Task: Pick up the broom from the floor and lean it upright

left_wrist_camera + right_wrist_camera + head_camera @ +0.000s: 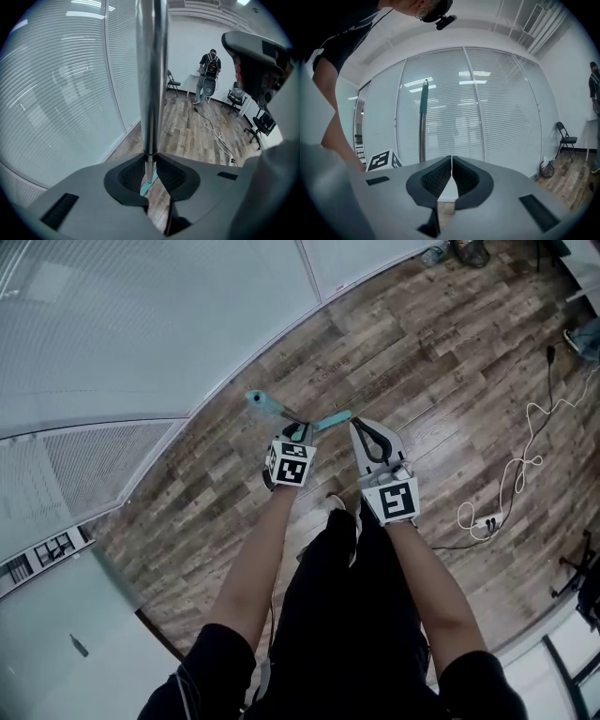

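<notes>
Quick count first: one broom point(151, 75), two hand-held grippers, two bare forearms, one white cable point(520, 474) snaking over the wood floor point(422, 362) off to the right, one folding chair point(172, 83) and one other person point(208, 75) way at the far end of the room. The broom's off the floor and pretty much upright. Its silver pole runs straight up through the left gripper point(298, 434), whose jaws are part-way closed and clamped on that pole, with a bit of teal showing just under the pads. The teal grip at the top of the pole sticks up to the left of the right gripper point(451, 164), against the glass wall point(141, 324) with blinds. Can't really make out the brush end in any view. The right gripper has its jaws squeezed together with nothing in them, and it sits just beside the left one, near the pole but not touching it. Pose-wise, the left forearm point(253, 568) and right forearm point(431, 587) both reach forward from the body, roughly parallel. The left gripper tips down toward the floor while the right one points about level at the glass.
</notes>
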`<action>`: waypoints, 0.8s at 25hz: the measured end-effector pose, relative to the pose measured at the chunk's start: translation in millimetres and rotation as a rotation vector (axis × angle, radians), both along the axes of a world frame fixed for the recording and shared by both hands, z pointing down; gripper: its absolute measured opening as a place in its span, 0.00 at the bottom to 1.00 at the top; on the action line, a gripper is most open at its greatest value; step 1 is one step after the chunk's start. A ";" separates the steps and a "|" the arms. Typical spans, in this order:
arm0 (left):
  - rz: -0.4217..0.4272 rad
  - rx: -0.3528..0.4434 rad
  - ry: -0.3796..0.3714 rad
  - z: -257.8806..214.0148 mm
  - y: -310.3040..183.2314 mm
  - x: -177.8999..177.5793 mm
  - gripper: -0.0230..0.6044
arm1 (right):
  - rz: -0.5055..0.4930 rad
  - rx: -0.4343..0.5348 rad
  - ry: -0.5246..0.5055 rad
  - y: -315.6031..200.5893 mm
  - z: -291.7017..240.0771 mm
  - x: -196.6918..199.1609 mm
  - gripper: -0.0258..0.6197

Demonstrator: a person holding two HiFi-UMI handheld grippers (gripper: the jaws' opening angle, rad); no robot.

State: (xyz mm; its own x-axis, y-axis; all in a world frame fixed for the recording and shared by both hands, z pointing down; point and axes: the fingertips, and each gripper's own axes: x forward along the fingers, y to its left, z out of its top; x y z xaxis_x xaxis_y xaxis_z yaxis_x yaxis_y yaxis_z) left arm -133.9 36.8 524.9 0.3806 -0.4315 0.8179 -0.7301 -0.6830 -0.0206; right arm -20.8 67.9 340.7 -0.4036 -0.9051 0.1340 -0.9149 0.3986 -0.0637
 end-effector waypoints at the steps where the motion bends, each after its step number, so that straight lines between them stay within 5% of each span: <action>1: -0.004 -0.007 -0.012 -4.9 0.2 -1.0 0.18 | -0.004 0.003 0.006 -2.8 -4.8 1.7 0.07; 9: -0.066 0.033 -0.032 -46.6 4.0 -22.6 0.18 | 0.041 -0.018 -0.076 -16.6 -38.1 25.6 0.07; 17: -0.244 0.070 -0.025 -93.2 20.3 -54.1 0.18 | 0.017 0.061 -0.085 -27.1 -74.5 78.0 0.07; 20: -0.248 0.105 -0.059 -104.8 13.3 -62.1 0.18 | 0.035 0.081 -0.081 -33.1 -85.1 104.9 0.07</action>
State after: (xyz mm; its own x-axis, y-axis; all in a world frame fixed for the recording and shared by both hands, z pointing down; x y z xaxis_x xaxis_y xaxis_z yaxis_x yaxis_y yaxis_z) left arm -196.0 50.0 420.1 0.2053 -0.5888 0.7818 -0.8703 -0.4753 -0.1294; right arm 84.1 34.9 255.6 -0.3784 -0.9252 0.0278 -0.9214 0.3736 -0.1070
